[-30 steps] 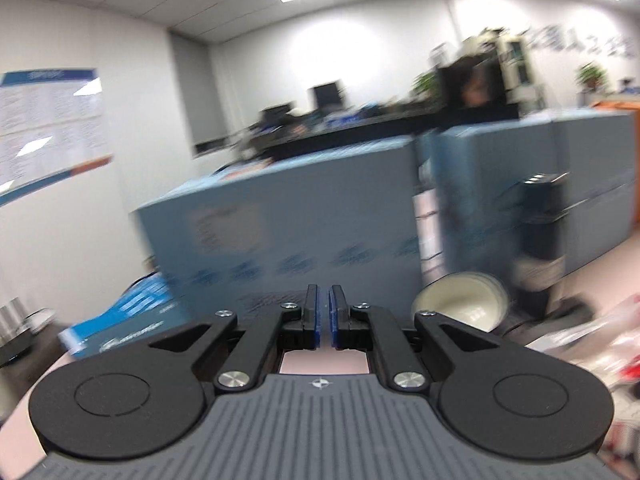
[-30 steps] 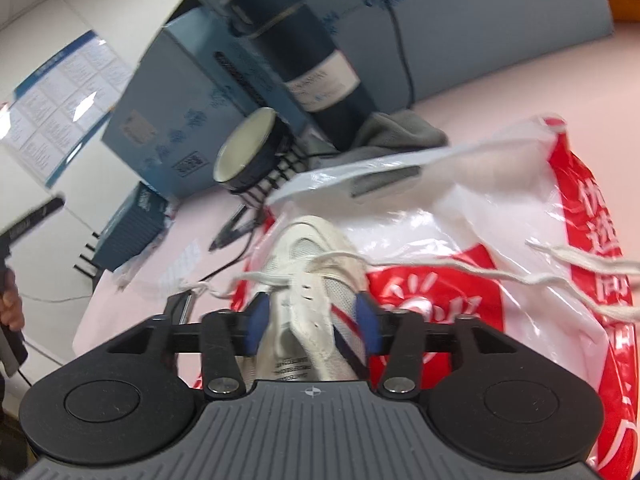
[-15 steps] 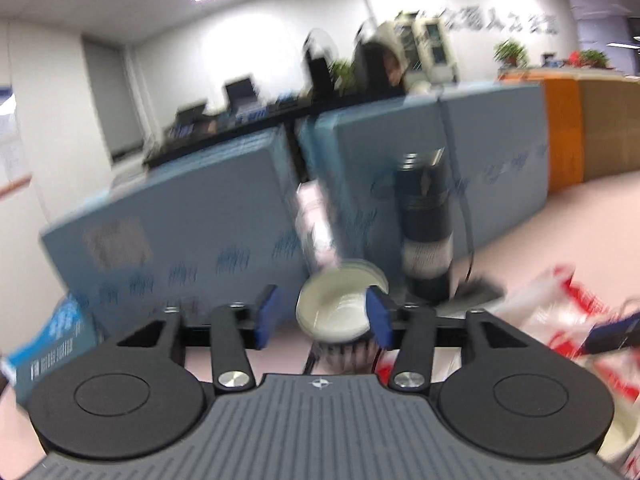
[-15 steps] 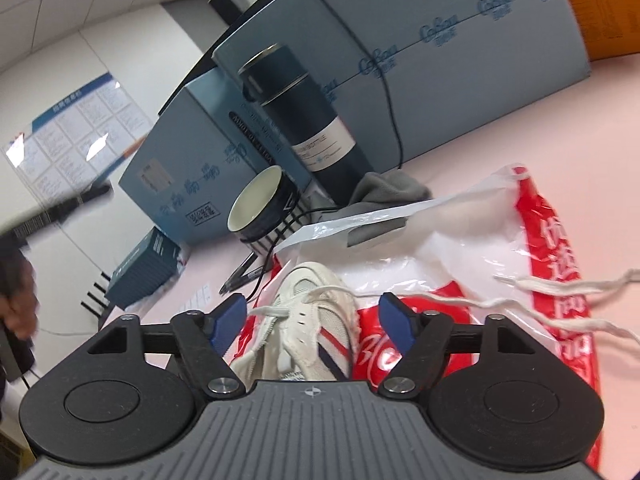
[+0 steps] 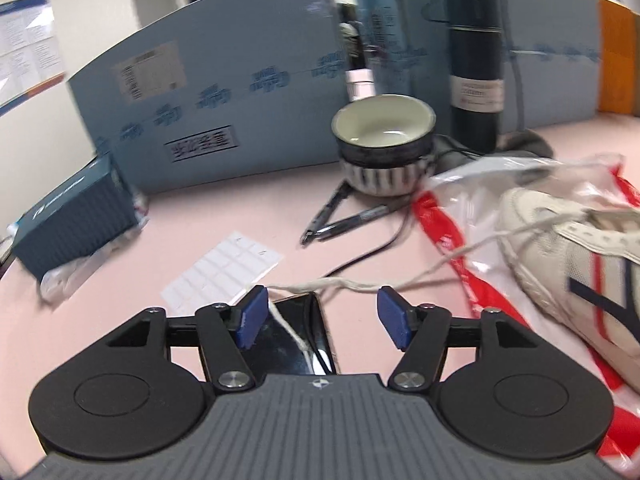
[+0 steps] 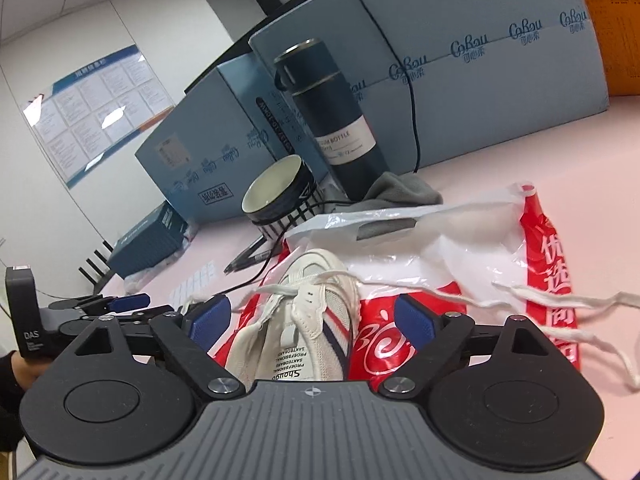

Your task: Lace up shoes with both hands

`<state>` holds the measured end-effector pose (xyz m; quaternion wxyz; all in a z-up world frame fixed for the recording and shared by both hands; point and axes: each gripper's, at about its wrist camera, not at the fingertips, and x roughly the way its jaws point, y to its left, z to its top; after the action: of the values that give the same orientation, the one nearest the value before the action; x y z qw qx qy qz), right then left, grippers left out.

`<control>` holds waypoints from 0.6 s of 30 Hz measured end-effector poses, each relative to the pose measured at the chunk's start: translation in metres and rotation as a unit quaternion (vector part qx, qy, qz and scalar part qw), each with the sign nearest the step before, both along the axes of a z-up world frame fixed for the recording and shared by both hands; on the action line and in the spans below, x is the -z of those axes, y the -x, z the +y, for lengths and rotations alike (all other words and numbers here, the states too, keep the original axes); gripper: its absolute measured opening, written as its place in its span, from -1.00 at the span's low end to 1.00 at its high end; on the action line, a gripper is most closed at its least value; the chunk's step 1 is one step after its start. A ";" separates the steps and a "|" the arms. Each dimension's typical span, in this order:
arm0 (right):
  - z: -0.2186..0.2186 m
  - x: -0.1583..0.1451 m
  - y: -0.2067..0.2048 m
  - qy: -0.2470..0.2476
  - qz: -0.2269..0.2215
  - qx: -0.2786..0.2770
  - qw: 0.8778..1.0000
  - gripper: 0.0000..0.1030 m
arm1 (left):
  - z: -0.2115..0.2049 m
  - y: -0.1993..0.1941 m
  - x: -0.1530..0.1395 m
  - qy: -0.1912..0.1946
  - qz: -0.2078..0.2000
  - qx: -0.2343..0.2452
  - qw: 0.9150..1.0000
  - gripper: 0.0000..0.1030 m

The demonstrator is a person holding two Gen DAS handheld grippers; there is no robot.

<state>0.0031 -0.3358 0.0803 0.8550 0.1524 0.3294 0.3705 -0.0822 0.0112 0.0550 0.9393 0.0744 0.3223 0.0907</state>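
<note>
The white canvas sneaker [image 6: 308, 320] lies on a red-and-white plastic bag [image 6: 472, 264] on the pink desk [image 5: 208, 220]. Both tools, left tool [image 5: 320, 318] and right tool [image 6: 312, 322], are opening, gripping nothing; the loose white lace [image 5: 352, 285] crosses the left tool's gap, probably the next pickup.

I am looking at an office. A notice board [image 6: 92, 108] covered in printed sheets hangs on a plain white wall, under a grid of ceiling tiles. The pink bench [image 5: 224, 216] carries desk clutter: two pens [image 5: 344, 220], a sheet of blank labels [image 5: 224, 272], a vacuum bottle [image 6: 332, 116], stacked bowls [image 5: 384, 148], and large blue cartons [image 6: 500, 68] along the back.
</note>
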 end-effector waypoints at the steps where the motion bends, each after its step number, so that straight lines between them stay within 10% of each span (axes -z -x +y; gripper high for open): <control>1: 0.002 0.001 0.000 0.001 0.003 0.001 1.000 0.71 | 0.005 -0.003 0.002 0.004 -0.005 -0.017 1.000 0.13; 13: -0.005 0.005 0.001 0.013 0.014 0.036 0.999 0.71 | 0.060 -0.055 0.035 0.036 0.021 -0.110 0.993 0.08; 15: -0.006 0.005 0.001 0.015 0.016 0.045 0.999 0.71 | 0.062 -0.059 0.038 0.033 0.029 -0.102 0.994 -0.14; 17: -0.007 0.005 0.000 0.016 0.018 0.051 0.998 0.71 | 0.062 -0.061 0.040 0.032 0.032 -0.094 0.995 -0.91; 18: -0.007 0.006 0.000 0.017 0.019 0.054 0.998 0.71 | 0.063 -0.062 0.041 0.033 0.034 -0.091 0.995 -0.97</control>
<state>0.0032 -0.3425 0.0746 0.8697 0.1619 0.3433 0.3154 -0.0203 0.0739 0.0136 0.9178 0.0173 0.3619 0.1624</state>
